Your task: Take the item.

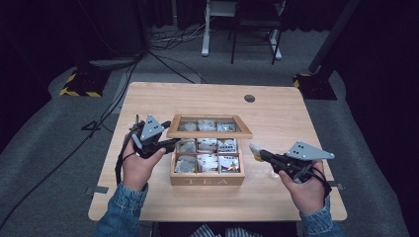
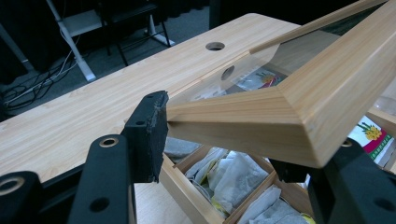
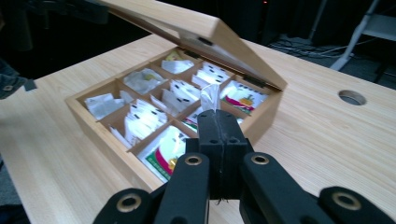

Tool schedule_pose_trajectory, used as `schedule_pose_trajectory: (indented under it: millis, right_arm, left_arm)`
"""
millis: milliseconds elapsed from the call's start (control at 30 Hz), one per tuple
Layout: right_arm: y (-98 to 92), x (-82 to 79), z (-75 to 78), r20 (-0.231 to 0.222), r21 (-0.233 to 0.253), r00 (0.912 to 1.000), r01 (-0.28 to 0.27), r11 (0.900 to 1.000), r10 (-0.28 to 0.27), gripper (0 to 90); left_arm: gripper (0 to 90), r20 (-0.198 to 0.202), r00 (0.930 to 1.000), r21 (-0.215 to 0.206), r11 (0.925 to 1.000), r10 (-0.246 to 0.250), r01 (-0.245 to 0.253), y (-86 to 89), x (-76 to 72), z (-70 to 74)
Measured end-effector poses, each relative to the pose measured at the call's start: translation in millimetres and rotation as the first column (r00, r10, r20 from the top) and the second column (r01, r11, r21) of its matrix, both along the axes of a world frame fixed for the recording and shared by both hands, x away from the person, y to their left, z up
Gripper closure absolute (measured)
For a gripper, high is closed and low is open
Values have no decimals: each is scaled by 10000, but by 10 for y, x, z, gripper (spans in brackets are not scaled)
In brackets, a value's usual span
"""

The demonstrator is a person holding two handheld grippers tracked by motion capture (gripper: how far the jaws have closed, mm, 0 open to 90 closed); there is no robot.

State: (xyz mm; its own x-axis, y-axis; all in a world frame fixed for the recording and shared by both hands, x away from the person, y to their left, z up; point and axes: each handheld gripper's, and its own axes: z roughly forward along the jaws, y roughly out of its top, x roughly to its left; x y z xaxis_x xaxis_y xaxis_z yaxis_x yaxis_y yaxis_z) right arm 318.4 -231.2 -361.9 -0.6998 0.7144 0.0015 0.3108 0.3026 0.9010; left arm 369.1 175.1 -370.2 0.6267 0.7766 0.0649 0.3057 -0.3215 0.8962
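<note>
The small white paper tea sachet [image 3: 209, 97] is pinched at its lower edge between the tight-closed jaws of the right gripper [image 3: 218, 122], held above the table [image 1: 276, 118] off the right side of the light wooden compartmented tea box [image 1: 207, 178], which sits mid-table nearer the front edge. The left gripper [image 2: 219, 126] clasps a corner of the box's glass-paned wooden lid [image 2: 299, 116], propping it half open. Likely risks: the thin sachet could slide or tear from such a narrow bite, dropping onto the table. The lid corner rests on little pad area; if the left hand twists or relaxes, the lid could slip and fall shut onto the compartments or onto the incoming right gripper.
</note>
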Motion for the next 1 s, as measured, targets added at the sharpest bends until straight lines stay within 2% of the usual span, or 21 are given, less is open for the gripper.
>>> schedule_pose_trajectory:
  millis: [300, 467, 567, 667, 767, 1000]
  right_arm:
    - [-199, 27, -35, -8, -167, 9969, 791, 9967, -791, 900]
    - [-358, 61, -93, -201, -277, 9893, 1439, 9892, -1445, 900]
    - [-412, 76, -102, -247, -374, 9859, 1644, 9857, -1653, 900]
    - [-521, 110, -133, -484, -356, 9779, 2019, 9788, -2035, 900]
    - [-571, 125, -177, -656, -405, 9727, 2205, 9745, -2228, 900]
    - [-678, 114, -258, -856, -555, 9679, 2323, 9711, -2365, 900]
  left_arm:
    - [452, -14, 10000, 22, 10000, 4, -4, -7, -3, 1]
    - [452, -17, 10000, 30, 10000, 2, -2, -6, -3, 2]
    - [452, -20, 10000, 25, 10000, -1, 1, -6, -3, 2]
    - [452, -22, 10000, 26, 10000, -3, 4, -6, -3, 2]
    - [452, -24, 10000, 24, 10000, -8, 8, -5, -2, 2]
    - [451, -33, 10000, 44, 10000, -5, 5, -4, -3, 1]
